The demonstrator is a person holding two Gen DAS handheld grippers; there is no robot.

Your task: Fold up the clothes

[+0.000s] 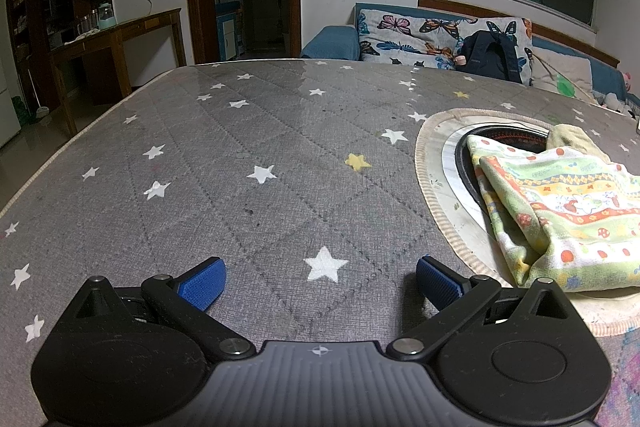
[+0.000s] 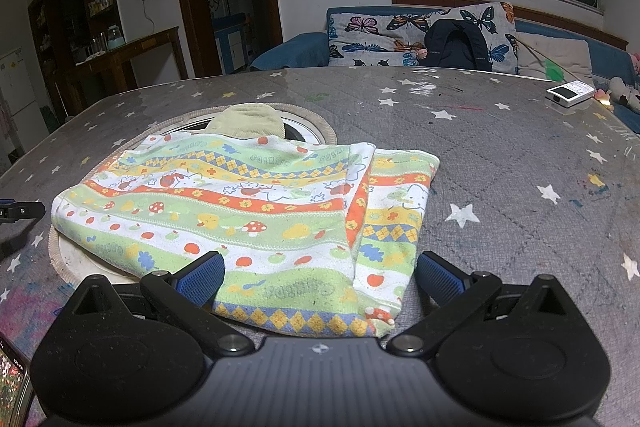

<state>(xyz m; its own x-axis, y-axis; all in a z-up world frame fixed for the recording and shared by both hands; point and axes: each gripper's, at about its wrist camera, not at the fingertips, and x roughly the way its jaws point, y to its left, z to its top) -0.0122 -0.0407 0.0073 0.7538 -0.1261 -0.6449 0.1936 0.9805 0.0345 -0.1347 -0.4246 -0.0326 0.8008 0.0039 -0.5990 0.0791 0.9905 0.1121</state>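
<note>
A colourful striped cloth (image 2: 248,203) with mushroom and apple prints lies folded on the grey star-patterned table cover (image 2: 520,187), partly over a round opening. It also shows in the left wrist view (image 1: 560,211) at the right. A pale yellow-green garment (image 2: 248,121) lies bunched behind it. My right gripper (image 2: 320,279) is open and empty, its blue pads on either side of the cloth's near edge. My left gripper (image 1: 320,283) is open and empty over bare table cover, left of the cloth.
A round hob recess with a fringed rim (image 1: 424,163) sits under the cloth. A white device (image 2: 570,93) lies at the far right. A sofa with butterfly cushions (image 2: 384,35) and a dark backpack (image 2: 456,47) stand behind. A phone (image 2: 14,387) shows at bottom left.
</note>
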